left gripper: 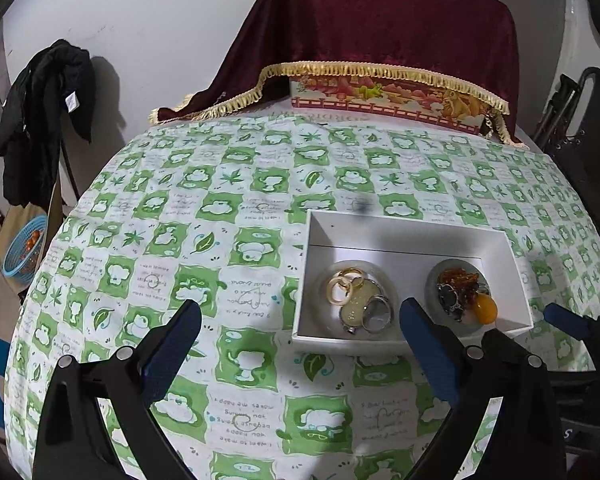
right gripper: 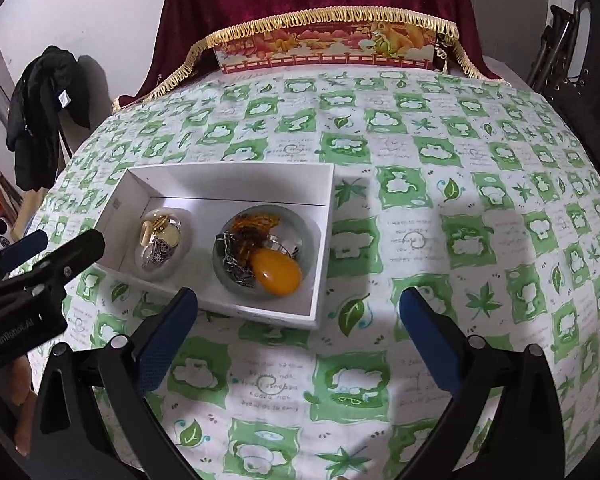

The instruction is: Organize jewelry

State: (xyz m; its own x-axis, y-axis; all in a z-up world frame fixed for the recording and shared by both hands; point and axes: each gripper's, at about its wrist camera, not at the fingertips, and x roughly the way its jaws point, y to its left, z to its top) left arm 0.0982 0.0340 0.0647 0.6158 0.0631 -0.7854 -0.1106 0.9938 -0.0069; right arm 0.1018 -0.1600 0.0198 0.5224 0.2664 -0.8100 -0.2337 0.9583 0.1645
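Note:
A white open box (left gripper: 400, 236) (right gripper: 236, 178) sits on the green-and-white tablecloth. Inside it are two round jade bangles. The left bangle (left gripper: 320, 280) (right gripper: 184, 236) rings a pile of rings (left gripper: 360, 300) (right gripper: 160, 240). The right bangle (left gripper: 430, 280) (right gripper: 306, 228) rings chains and an amber pendant (left gripper: 485, 308) (right gripper: 278, 270). My left gripper (left gripper: 300, 328) is open and empty just in front of the box. My right gripper (right gripper: 298, 316) is open and empty over the box's near right corner. The left gripper's fingers (right gripper: 24, 248) show at the left of the right wrist view.
A dark red fringed cloth (left gripper: 380, 20) covers a decorated box (left gripper: 380, 98) at the table's far edge. A black jacket (left gripper: 44, 112) hangs at the left, with a blue basket (left gripper: 24, 248) below it. A black chair (left gripper: 580, 128) stands at the right.

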